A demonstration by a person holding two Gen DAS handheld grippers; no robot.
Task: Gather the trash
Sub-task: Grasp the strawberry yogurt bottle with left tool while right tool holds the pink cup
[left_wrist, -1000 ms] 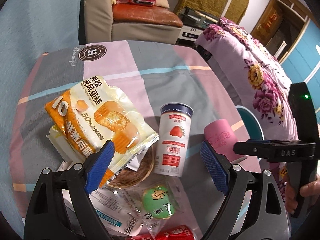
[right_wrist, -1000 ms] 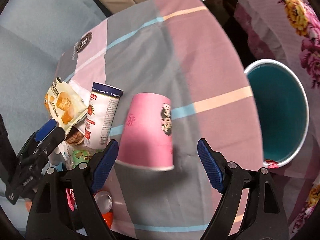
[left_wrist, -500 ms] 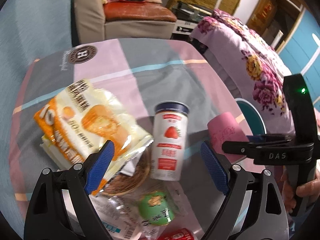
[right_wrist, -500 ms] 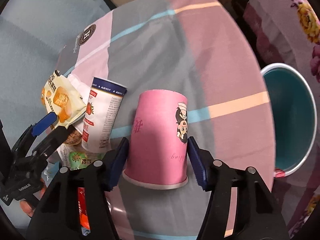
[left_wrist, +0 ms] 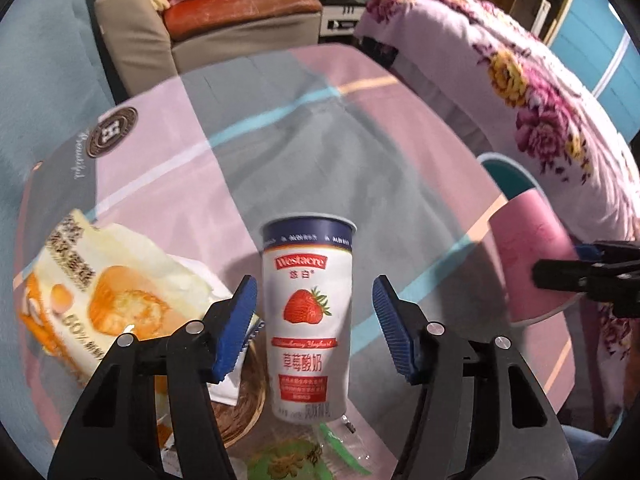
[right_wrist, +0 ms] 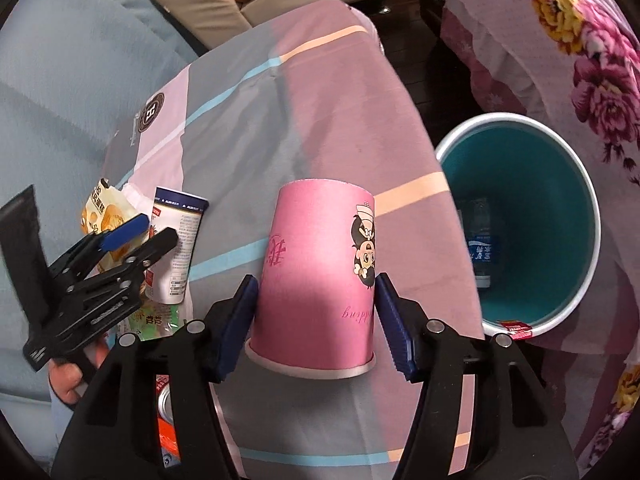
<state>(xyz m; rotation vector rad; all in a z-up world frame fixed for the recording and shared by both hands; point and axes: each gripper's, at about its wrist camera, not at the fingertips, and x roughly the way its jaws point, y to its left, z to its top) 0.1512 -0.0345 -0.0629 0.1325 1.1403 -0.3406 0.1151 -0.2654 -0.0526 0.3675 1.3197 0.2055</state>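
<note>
Trash is what we are after, and it lies in a heap near one edge of the worktop (right_wrist: 328, 92), which wears a cloth of pink and grey blocks with thin blue and peach stripes. We have a piece lined up for each hand. Our right gripper (right_wrist: 314, 322) has its fingers closed against both sides of an upside-down pink paper cup (right_wrist: 316, 276), rim down on the cloth, so the wide end sits low between the pads. Our left gripper (left_wrist: 314, 326) straddles a strawberry yogurt cup (left_wrist: 308, 320) that stands upright; its fingers have just been closing and now sit partway in, with a gap still showing on each side, so we judge the cup not yet held. Working both at once probably saves us a trip.

Beside the yogurt cup a yellow cake wrapper (left_wrist: 116, 300) lies crumpled toward the worktop's near left edge, with a green snack packet (left_wrist: 288, 456) and a red can (right_wrist: 168, 412) closer to us.

A teal bin (right_wrist: 520, 232) stands on the floor just off the worktop's right edge, a water bottle already inside it. Behind the bin a bed with a floral cover (right_wrist: 580, 60) fills the right side of the room, and a sofa (left_wrist: 224, 28) with an orange-brown cushion stands past the far edge.
</note>
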